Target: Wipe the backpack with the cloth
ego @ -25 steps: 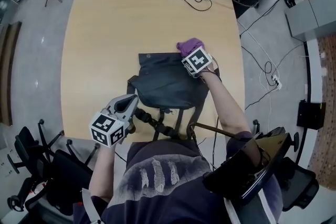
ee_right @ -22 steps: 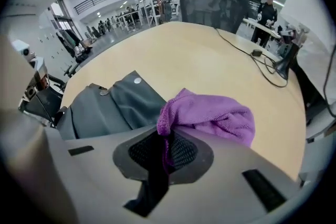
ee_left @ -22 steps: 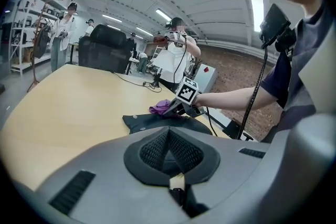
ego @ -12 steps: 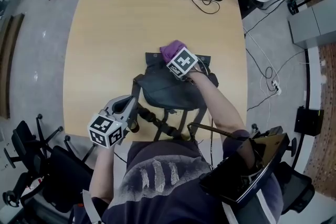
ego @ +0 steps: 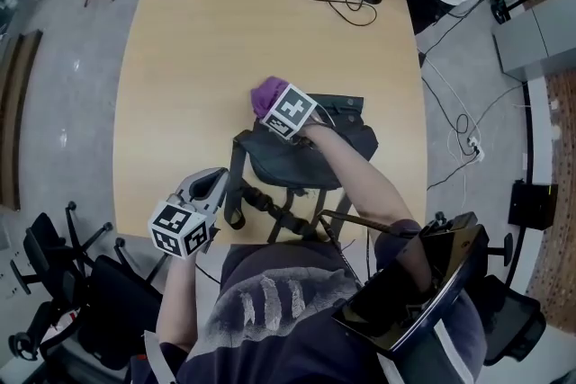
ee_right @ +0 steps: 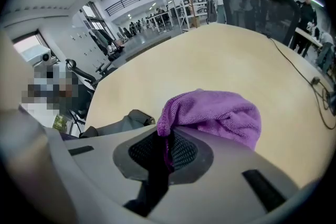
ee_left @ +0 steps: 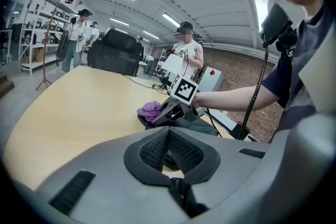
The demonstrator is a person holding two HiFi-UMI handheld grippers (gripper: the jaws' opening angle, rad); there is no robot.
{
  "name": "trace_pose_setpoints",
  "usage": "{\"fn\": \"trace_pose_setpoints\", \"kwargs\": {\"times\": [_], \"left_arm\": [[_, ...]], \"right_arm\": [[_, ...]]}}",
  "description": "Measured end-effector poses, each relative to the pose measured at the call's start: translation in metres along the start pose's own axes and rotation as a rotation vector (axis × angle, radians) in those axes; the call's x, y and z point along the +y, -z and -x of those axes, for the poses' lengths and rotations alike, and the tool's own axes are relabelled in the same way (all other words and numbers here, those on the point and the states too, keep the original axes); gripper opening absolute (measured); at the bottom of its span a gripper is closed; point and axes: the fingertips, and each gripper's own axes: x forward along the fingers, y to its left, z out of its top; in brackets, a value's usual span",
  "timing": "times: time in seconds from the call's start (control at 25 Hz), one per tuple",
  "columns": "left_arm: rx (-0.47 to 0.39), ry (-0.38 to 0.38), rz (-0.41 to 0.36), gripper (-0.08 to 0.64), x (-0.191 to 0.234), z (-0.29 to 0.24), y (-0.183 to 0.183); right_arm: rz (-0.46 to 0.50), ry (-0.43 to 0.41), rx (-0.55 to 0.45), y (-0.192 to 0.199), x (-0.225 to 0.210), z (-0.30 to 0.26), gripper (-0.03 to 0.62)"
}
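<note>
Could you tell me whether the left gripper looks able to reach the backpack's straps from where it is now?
Probably yes: the left gripper sits beside the straps with nothing between them, though its fingers are shut and must open first.

Grey left gripper [ego: 217, 180] and right gripper [ego: 272, 103] bear black-and-white marker cubes [ego: 183, 229]; dark shirt [ego: 270, 306].

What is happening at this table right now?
A person holds a gripper in each hand. The right gripper is shut on a purple cloth and holds it at a far corner of the dark backpack on the table. The left gripper is shut and empty, near the table's front edge.
</note>
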Motion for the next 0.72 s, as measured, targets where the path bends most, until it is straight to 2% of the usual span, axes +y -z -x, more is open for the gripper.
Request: {"fn": "trace_pose_setpoints", "kwargs": {"times": [0.16, 0.4, 0.52, 0.6, 0.64, 0.72], "left_arm": [[0.008, -0.009, -0.011, 0.006, 0.004, 0.004, 0.002], [0.005, 0.008, -0.015, 0.006, 0.003, 0.003, 0.003], [0.011, 0.022, -0.017, 0.007, 0.001, 0.001, 0.006], [0.012, 0.03, -0.019, 0.006, 0.001, -0.001, 0.007], [0.015, 0.034, -0.02, 0.007, 0.0, -0.002, 0.008], [0.021, 0.044, -0.025, 0.007, -0.003, -0.003, 0.01]], "right_arm": [[-0.04, -0.081, -0.068, -0.016, 0.021, 0.004, 0.031], [-0.345, -0.377, -0.331, -0.054, 0.057, 0.06, 0.031], [-0.458, -0.54, -0.425, -0.061, 0.078, 0.095, 0.031], [-0.513, -0.623, -0.425, -0.052, 0.088, 0.102, 0.031], [-0.529, -0.632, -0.399, -0.042, 0.09, 0.098, 0.031], [-0.538, -0.551, -0.313, -0.016, 0.083, 0.078, 0.031]]}}
